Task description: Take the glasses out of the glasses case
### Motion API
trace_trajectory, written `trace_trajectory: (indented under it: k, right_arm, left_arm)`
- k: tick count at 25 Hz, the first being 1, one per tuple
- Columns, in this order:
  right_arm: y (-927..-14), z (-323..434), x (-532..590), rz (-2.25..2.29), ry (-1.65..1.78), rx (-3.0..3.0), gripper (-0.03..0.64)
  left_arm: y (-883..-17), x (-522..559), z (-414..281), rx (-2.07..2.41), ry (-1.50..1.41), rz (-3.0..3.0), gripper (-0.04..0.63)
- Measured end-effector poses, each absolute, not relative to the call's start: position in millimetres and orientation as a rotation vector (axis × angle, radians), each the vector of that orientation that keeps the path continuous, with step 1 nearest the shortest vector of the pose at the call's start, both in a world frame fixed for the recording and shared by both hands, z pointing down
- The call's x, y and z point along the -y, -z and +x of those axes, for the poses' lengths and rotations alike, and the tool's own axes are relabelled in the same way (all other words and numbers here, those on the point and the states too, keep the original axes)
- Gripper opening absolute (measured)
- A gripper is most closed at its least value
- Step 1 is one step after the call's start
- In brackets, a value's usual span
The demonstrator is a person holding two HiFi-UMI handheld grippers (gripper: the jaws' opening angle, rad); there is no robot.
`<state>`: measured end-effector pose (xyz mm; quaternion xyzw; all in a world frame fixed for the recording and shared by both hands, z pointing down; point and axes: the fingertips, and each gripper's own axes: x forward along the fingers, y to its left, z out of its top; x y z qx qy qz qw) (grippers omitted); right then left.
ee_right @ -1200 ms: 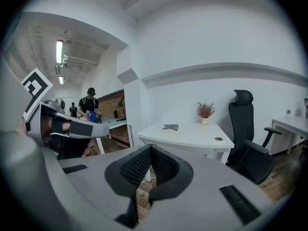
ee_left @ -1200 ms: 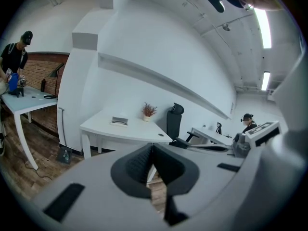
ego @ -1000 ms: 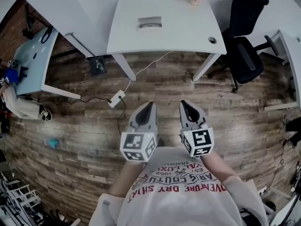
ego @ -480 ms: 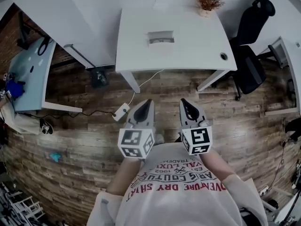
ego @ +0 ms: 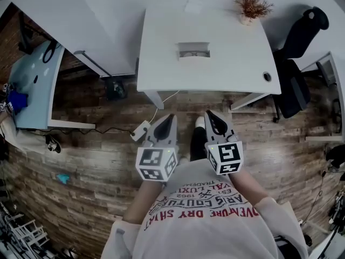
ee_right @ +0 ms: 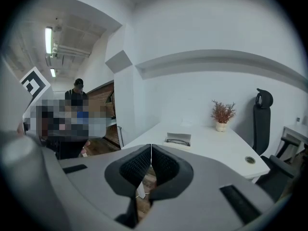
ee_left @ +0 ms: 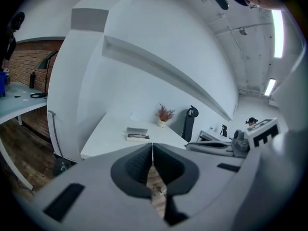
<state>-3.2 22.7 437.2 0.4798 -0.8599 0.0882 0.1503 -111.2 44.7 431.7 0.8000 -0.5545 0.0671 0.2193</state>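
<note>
An open glasses case [ego: 193, 50] lies on the white table [ego: 226, 69] ahead, with dark-framed glasses [ee_right: 178, 141] lying in it. The same case [ee_left: 137, 134] shows small in the left gripper view. My left gripper [ego: 168, 121] and right gripper [ego: 210, 118] are held side by side over the wooden floor, well short of the table's near edge. Both point toward the table. Each has its jaws pressed together with nothing between them.
A small potted dried plant [ego: 251, 7] stands at the table's far right corner. A black office chair [ego: 299, 58] is to the table's right. A glass-topped desk [ego: 29, 85] is at the left. A power strip and cable [ego: 141, 129] lie on the floor near the table leg.
Both grippers and the person have moved forward toward the white table; the table and case now sit closer and larger in view. The jaws stayed shut.
</note>
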Motion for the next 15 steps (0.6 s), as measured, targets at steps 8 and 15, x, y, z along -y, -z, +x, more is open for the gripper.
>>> trace_trajectory:
  k: [8, 15]
  right_arm:
    - [-444, -14, 67, 1.244, -0.281, 2.507, 0.013]
    - [-443, -10, 167, 1.146, -0.318, 2.538, 0.014]
  left_arm:
    - [-437, 33, -115, 1.586, -0.208, 2.15, 0.008]
    - [-438, 126, -110, 1.652, -0.194, 2.07, 0.008]
